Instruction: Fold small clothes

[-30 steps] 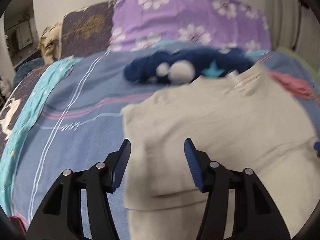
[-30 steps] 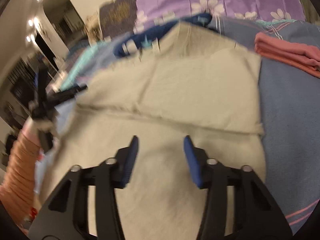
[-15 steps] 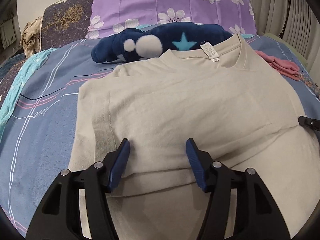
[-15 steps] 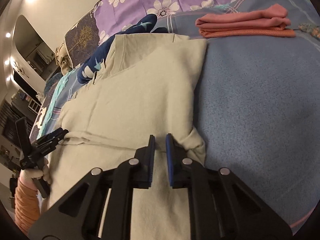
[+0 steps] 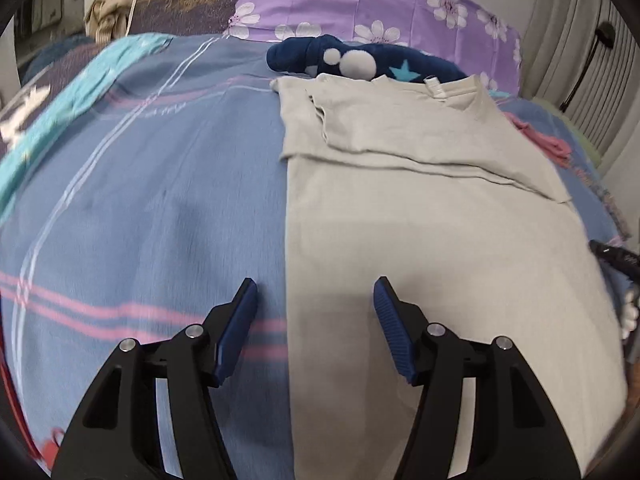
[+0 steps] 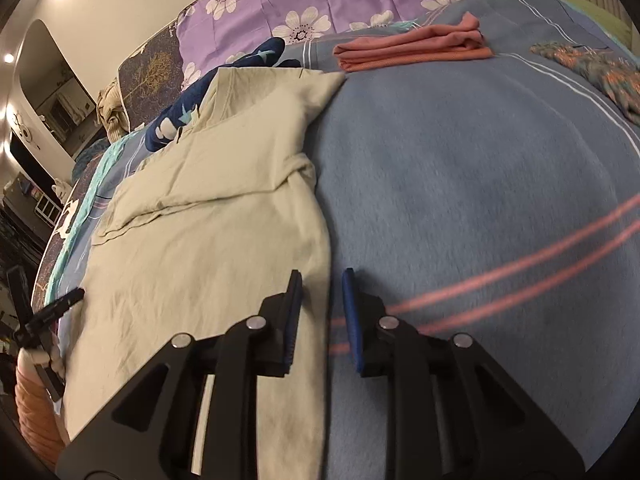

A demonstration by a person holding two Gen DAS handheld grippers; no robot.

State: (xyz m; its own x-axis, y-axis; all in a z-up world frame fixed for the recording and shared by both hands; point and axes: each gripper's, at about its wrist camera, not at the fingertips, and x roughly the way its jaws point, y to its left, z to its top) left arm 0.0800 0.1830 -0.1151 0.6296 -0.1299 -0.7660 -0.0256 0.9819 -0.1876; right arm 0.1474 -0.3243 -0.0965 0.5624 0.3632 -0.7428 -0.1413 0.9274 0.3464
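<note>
A beige T-shirt [image 5: 420, 240] lies flat on the blue striped bedspread [image 5: 140, 200], collar far, both sleeves folded in over the chest. My left gripper [image 5: 316, 290] is open and low over the shirt's left side edge, which runs between its jaws without touching the pads. My right gripper [image 6: 322, 280] hovers at the shirt's [image 6: 208, 240] right side edge. Its jaws are opening, with a narrow gap and the cloth edge below it, not pinched. Each gripper shows in the other's view: the right gripper [image 5: 614, 256] and the left gripper [image 6: 52, 312].
A navy star-patterned plush [image 5: 360, 60] lies past the collar, before purple flowered pillows [image 5: 380, 12]. A folded pink garment [image 6: 412, 50] and a patterned cloth [image 6: 592, 68] sit far right on the bedspread [image 6: 460, 180]. A person's orange sleeve [image 6: 32, 400] is at the left.
Both grippers moved outward and back, from the shirt's chest fold to its side edges. The right jaws went nearly shut half a second ago and have since widened.
</note>
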